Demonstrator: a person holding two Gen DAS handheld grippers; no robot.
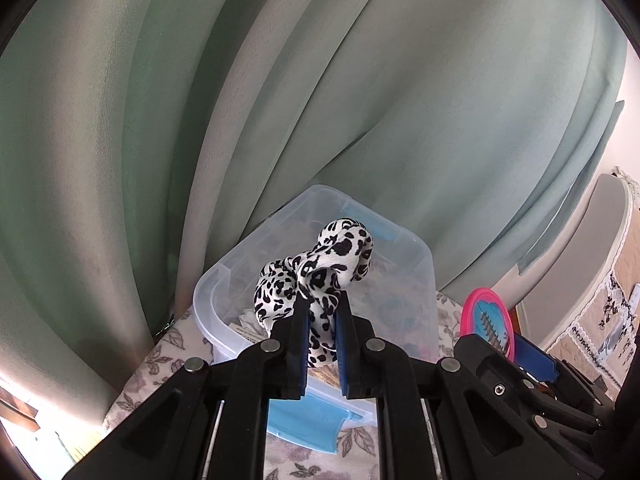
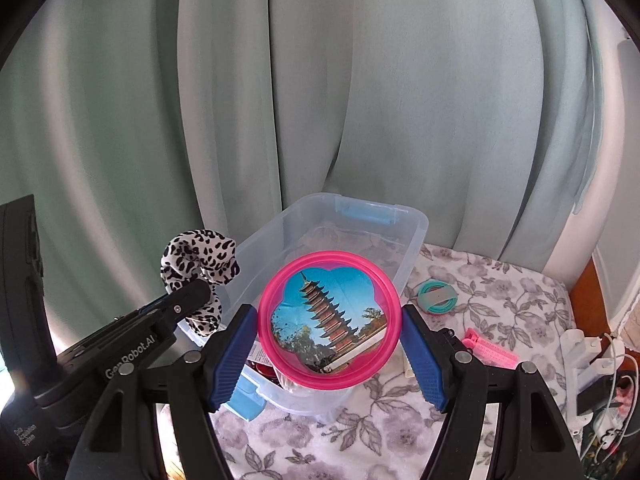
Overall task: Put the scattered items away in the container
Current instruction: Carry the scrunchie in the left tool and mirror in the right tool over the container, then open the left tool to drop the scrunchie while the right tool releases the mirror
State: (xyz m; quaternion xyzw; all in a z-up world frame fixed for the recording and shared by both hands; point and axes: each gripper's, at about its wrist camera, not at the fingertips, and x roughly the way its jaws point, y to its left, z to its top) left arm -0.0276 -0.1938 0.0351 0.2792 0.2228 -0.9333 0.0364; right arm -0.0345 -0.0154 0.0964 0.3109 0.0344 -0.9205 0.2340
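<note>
Against the green curtain (image 2: 360, 100), on a floral cloth (image 2: 480, 280), the clear container (image 2: 412, 236) is seen open-topped, directly ahead of and below both grippers. Of the two, the right gripper (image 2: 330, 334) is judged the nearer to the opening: its jaws are spread wide on the rim of a pink round mirror (image 2: 329, 320), held face-on above the near end of the container, so a short forward drop should land it inside. The left gripper (image 1: 322, 312) is clamped almost fully shut on a leopard-print scrunchie (image 1: 320, 272), which is carried just outside the container's left wall in the right wrist view. Still loose on the cloth to the right are a teal ring (image 2: 437, 297) and a pink comb (image 2: 490, 346). The container's contents are hard to make out through its walls, and whether the mirror's far rim touches anything cannot be told.
</note>
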